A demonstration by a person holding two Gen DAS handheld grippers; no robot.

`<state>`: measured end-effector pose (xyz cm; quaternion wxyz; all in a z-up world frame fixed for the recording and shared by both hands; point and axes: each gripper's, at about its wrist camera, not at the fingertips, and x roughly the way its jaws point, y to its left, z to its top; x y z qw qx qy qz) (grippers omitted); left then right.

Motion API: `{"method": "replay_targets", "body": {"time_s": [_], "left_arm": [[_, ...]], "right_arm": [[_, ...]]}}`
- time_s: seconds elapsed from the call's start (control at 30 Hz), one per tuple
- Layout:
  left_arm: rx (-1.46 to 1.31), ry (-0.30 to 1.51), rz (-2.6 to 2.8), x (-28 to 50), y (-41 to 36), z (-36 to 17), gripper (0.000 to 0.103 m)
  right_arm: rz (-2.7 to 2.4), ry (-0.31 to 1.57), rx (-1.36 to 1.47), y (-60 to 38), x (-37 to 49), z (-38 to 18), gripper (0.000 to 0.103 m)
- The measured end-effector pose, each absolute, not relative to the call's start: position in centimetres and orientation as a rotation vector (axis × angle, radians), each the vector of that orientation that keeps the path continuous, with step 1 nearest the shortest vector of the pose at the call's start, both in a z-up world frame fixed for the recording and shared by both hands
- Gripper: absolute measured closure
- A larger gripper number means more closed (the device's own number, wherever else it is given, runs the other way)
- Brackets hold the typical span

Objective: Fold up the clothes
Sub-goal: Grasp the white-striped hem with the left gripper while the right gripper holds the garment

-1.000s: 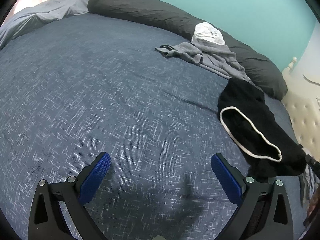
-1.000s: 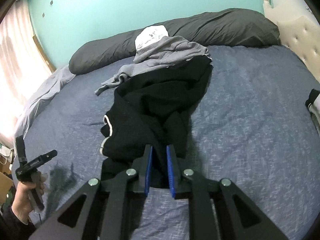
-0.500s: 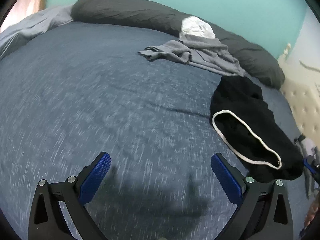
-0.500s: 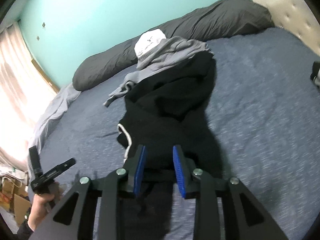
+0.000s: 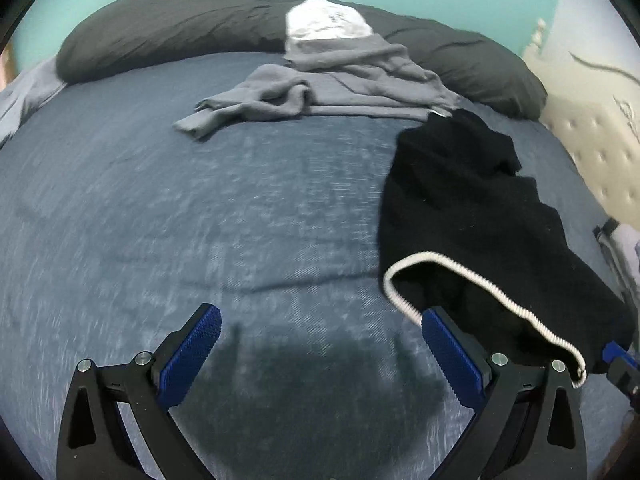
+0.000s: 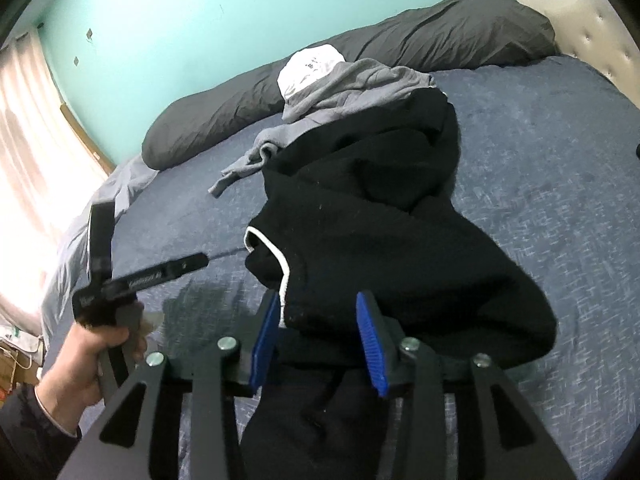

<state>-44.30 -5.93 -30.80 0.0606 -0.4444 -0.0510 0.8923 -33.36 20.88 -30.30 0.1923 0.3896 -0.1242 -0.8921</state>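
Note:
A black garment with white trim point(image 5: 460, 208) lies bunched on the blue bedspread point(image 5: 160, 220), its trimmed end raised toward the right. In the right wrist view the black garment point(image 6: 380, 240) sits between the blue pads of my right gripper point(image 6: 318, 300), whose jaws stand partly apart around the fabric. My left gripper point(image 5: 320, 344) is wide open just above bare bedspread, left of the garment's trimmed edge, holding nothing. A hand point(image 6: 100, 352) grips the left gripper point(image 6: 140, 276). A grey garment point(image 5: 340, 84) lies crumpled further back.
A long dark pillow point(image 5: 160, 36) runs along the teal wall, with a white item point(image 5: 326, 24) against it. A tufted cream headboard point(image 5: 592, 148) borders the right side. A pale grey sheet point(image 6: 80, 232) and a bright curtain point(image 6: 32, 160) lie to the left.
My right gripper's pads have spread apart from nearly shut, with the black fabric still between them. The left gripper has swung right and closer to the garment's trimmed edge.

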Motion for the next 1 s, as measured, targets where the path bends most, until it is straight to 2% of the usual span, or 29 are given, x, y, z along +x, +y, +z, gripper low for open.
{"method": "replay_targets", "body": {"time_s": [0.2, 0.33, 0.47, 0.53, 0.67, 0.7, 0.73, 0.8, 0.87, 1.0], "left_arm": [[-1.357, -0.08, 2.678, -46.0, -4.4, -31.7, 0.003], [-1.37, -0.053, 2.681, -47.1, -3.8, -32.5, 0.017], [-1.372, -0.022, 2.655, -48.0, -3.1, -33.2, 0.022], [-1.374, -0.022, 2.652, -48.3, -2.9, -33.4, 0.032], [-1.379, -0.021, 2.644, -48.8, -2.7, -33.7, 0.037], [-1.38, -0.02, 2.643, -48.9, -2.6, -33.8, 0.046], [-1.379, -0.019, 2.64, -49.1, -2.5, -33.8, 0.049], [-1.372, -0.014, 2.628, -49.3, -2.2, -33.8, 0.062], [-1.364, -0.024, 2.619, -49.2, -2.0, -33.7, 0.069], [-1.348, -0.045, 2.611, -48.9, -1.8, -33.4, 0.093]], "right_arm": [[-2.498, -0.369, 1.102, 20.7, -33.9, -31.1, 0.062], [-2.492, -0.37, 1.104, 20.8, -34.1, -31.4, 0.062], [-2.488, -0.358, 1.101, 20.7, -34.1, -31.6, 0.062], [-2.484, -0.363, 1.102, 20.8, -34.1, -31.7, 0.062], [-2.476, -0.372, 1.103, 21.0, -34.0, -32.0, 0.062], [-2.474, -0.374, 1.104, 21.0, -34.0, -32.0, 0.062], [-2.472, -0.377, 1.104, 21.1, -34.0, -32.1, 0.062], [-2.47, -0.379, 1.107, 21.2, -33.8, -32.2, 0.062], [-2.469, -0.384, 1.111, 21.3, -33.7, -32.3, 0.062], [-2.471, -0.398, 1.117, 21.9, -33.5, -32.4, 0.062]]}}
